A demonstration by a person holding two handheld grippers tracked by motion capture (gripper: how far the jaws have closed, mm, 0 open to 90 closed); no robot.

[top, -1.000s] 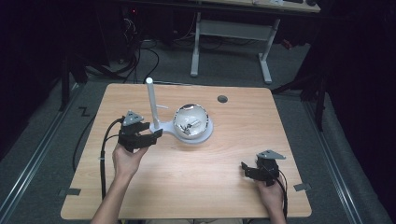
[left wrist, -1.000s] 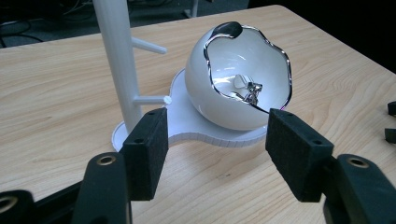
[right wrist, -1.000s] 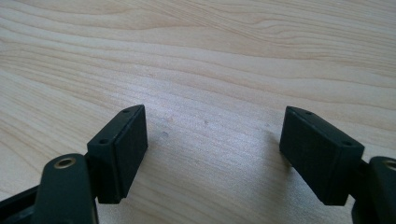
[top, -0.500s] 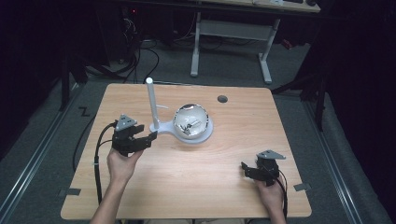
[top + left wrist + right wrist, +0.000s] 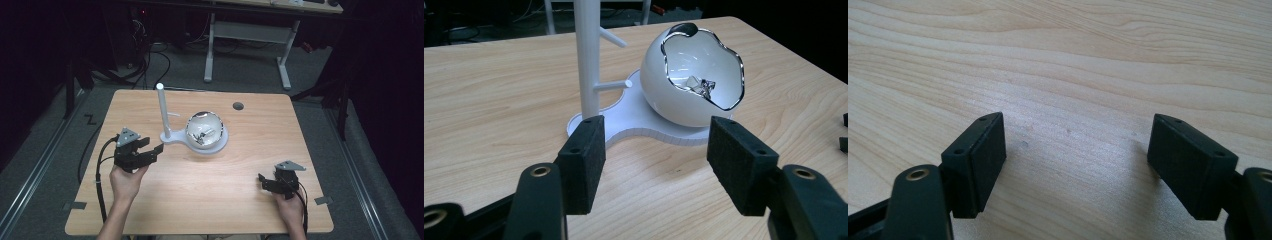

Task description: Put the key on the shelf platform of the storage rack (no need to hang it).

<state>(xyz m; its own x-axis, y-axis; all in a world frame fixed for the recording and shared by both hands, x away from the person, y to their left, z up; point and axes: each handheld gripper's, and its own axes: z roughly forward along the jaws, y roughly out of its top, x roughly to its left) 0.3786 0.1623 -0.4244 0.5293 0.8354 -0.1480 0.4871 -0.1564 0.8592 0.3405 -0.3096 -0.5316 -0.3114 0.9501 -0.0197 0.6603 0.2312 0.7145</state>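
The left gripper [image 5: 154, 150] is spread wide and empty, near the white stand [image 5: 165, 134] with its shiny bowl [image 5: 205, 131] mid-table. The right gripper [image 5: 264, 181], also spread and empty, hovers over the bare wooden table [image 5: 210, 200], well apart from the stand.

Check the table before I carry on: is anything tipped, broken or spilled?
Nothing stands out. The white bowl with its wavy silver rim leans on its base beside the upright post, apparently by design. Small shiny pieces lie inside it, none on the table.

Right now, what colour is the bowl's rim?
Shiny silver, edging the white bowl; clearest in the left gripper view.
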